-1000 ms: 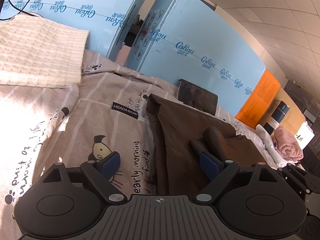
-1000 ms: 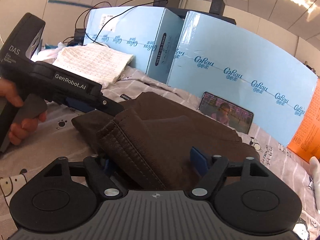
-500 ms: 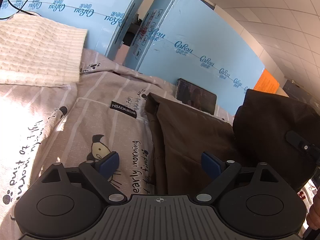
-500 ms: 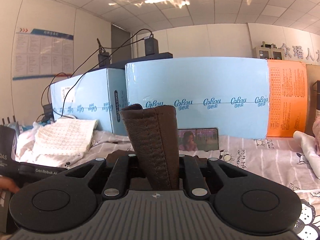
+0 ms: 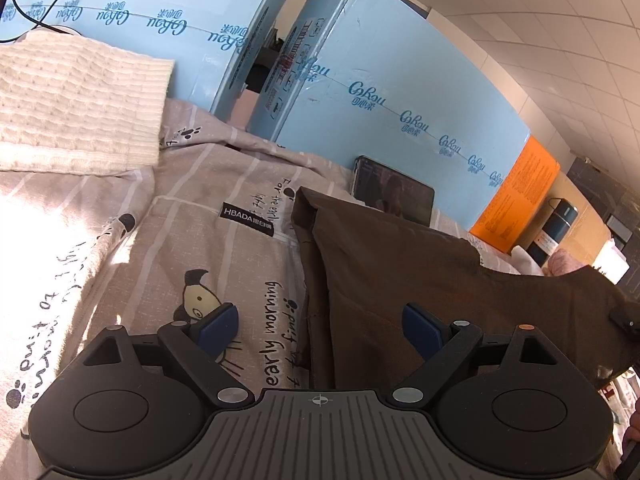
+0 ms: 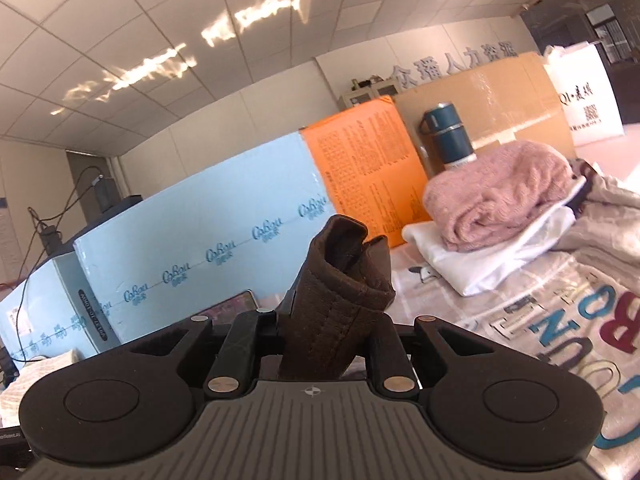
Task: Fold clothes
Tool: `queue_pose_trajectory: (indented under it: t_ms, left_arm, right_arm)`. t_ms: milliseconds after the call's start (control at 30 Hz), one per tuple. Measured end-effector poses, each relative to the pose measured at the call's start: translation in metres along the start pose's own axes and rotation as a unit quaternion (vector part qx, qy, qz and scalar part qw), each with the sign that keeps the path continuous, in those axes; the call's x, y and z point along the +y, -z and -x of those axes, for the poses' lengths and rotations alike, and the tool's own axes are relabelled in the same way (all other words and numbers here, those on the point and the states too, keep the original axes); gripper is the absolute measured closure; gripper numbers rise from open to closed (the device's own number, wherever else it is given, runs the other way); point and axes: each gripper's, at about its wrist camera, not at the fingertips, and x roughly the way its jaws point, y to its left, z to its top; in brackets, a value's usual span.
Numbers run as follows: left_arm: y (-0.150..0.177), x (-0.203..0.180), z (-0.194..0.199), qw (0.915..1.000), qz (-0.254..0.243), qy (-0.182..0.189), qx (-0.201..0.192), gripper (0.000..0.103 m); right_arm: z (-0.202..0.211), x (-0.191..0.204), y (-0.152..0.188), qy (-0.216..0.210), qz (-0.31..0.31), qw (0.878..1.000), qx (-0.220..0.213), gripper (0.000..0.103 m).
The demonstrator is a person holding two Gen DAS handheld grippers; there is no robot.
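Note:
A dark brown garment point(image 5: 420, 280) lies on the patterned bedsheet point(image 5: 192, 248), its right part lifted and stretched toward the right edge of the left wrist view. My left gripper point(image 5: 320, 326) hovers open over the garment's left edge, nothing between its blue pads point(image 5: 219, 326). My right gripper point(image 6: 316, 344) is shut on a thick bunched fold of the brown garment point(image 6: 340, 284), held up off the bed. In the left wrist view only a black piece of the right gripper point(image 5: 626, 316) shows at the far right, against the cloth.
Light blue boxes point(image 5: 380, 92) and an orange box point(image 6: 372, 168) stand along the back. A phone point(image 5: 392, 192) leans on them. A cream knit point(image 5: 76, 100) lies back left. Folded pink point(image 6: 500, 192) and white point(image 6: 496, 248) clothes, a teal flask point(image 6: 450, 136) and a printed garment point(image 6: 560, 320) sit right.
My right gripper shut on the brown fold, raised it and swung right toward the folded pile. The lifted cloth spread lower and wider in the left view. My left gripper stayed open, barely moving.

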Motion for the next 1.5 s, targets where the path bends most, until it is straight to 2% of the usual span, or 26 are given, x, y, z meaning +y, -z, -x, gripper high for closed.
queue_pose_trajectory:
  t_ms: [33, 100, 167, 233, 333, 467, 567, 633, 767, 833, 967, 1000, 1033, 1067, 1100, 1133, 1200, 1233, 1300, 1433, 1500]
  left_arm:
    - [0.000, 0.000, 0.000, 1.0000, -0.001, -0.001, 0.001, 0.012]
    - [-0.001, -0.001, -0.001, 1.0000, -0.003, -0.002, 0.003, 0.010]
    - [-0.002, -0.002, -0.002, 1.0000, -0.005, -0.002, 0.006, 0.009]
    - [-0.007, -0.004, -0.005, 0.9999, -0.006, -0.003, 0.009, 0.009]
    - [-0.020, -0.005, -0.014, 0.9998, -0.015, -0.001, 0.010, 0.009]
    - [-0.046, -0.009, -0.034, 0.9985, -0.053, 0.011, 0.005, 0.009]
    - [-0.066, -0.011, -0.049, 0.9965, -0.081, 0.021, 0.002, 0.007]
    - [-0.074, -0.011, -0.067, 0.9942, -0.099, 0.034, 0.027, 0.006]
    - [-0.080, -0.006, -0.102, 0.9893, -0.109, 0.060, 0.075, 0.006]
    - [-0.077, -0.005, -0.115, 0.9892, -0.099, 0.048, 0.097, 0.006]
    - [-0.072, -0.017, -0.125, 0.9865, -0.126, 0.040, 0.096, 0.007]
    - [-0.071, -0.020, -0.126, 0.9844, -0.139, 0.044, 0.098, 0.010]
    - [-0.070, -0.024, -0.127, 0.9820, -0.152, 0.049, 0.101, 0.014]
    - [-0.069, -0.027, -0.128, 0.9794, -0.166, 0.053, 0.103, 0.025]
    - [-0.068, -0.029, -0.128, 0.9783, -0.173, 0.052, 0.102, 0.031]
    - [-0.067, -0.031, -0.127, 0.9774, -0.179, 0.050, 0.100, 0.036]
    - [-0.067, -0.029, -0.122, 0.9786, -0.178, 0.054, 0.088, 0.062]
    - [-0.067, -0.029, -0.118, 0.9795, -0.177, 0.055, 0.080, 0.067]
    - [-0.066, -0.028, -0.110, 0.9813, -0.174, 0.056, 0.062, 0.082]
    - [-0.068, -0.039, -0.101, 0.9767, -0.212, 0.030, 0.017, 0.088]
    - [-0.077, -0.038, -0.103, 0.9769, -0.213, 0.021, 0.003, 0.089]
  right_arm:
    - [-0.002, -0.011, 0.002, 0.008, -0.024, 1.000, 0.017, 0.084]
    - [-0.006, -0.033, 0.006, 0.024, -0.073, 0.996, 0.052, 0.069]
    - [-0.010, -0.053, 0.009, 0.036, -0.119, 0.988, 0.086, 0.045]
    - [-0.014, -0.063, 0.008, 0.015, -0.147, 0.983, 0.107, 0.033]
    - [-0.020, -0.074, 0.003, -0.010, -0.184, 0.973, 0.136, 0.029]
    - [-0.031, -0.079, -0.003, -0.027, -0.190, 0.969, 0.154, 0.024]
    - [-0.040, -0.083, -0.006, -0.040, -0.192, 0.967, 0.164, 0.024]
    - [-0.045, -0.085, -0.008, -0.047, -0.190, 0.966, 0.168, 0.023]
    - [-0.057, -0.084, -0.011, -0.053, -0.178, 0.966, 0.180, 0.023]
    - [-0.064, -0.083, -0.012, -0.052, -0.168, 0.967, 0.187, 0.024]
    - [-0.079, -0.076, -0.015, -0.037, -0.129, 0.972, 0.193, 0.027]
    - [-0.083, -0.074, -0.015, -0.034, -0.120, 0.973, 0.196, 0.028]
    - [-0.087, -0.071, -0.016, -0.031, -0.111, 0.973, 0.198, 0.034]
    - [-0.092, -0.069, -0.016, -0.029, -0.098, 0.975, 0.199, 0.041]
    - [-0.097, -0.065, -0.017, -0.023, -0.085, 0.976, 0.200, 0.044]
    - [-0.101, -0.062, -0.018, -0.018, -0.071, 0.977, 0.201, 0.052]
    - [-0.110, -0.055, -0.019, -0.009, -0.042, 0.979, 0.197, 0.064]
    - [-0.115, -0.052, -0.020, -0.008, -0.029, 0.981, 0.194, 0.072]
    - [-0.120, -0.045, -0.023, -0.022, -0.018, 0.983, 0.184, 0.077]
    - [-0.129, -0.032, -0.032, -0.046, 0.003, 0.987, 0.152, 0.084]
    - [-0.132, -0.027, -0.037, -0.050, 0.009, 0.990, 0.133, 0.086]
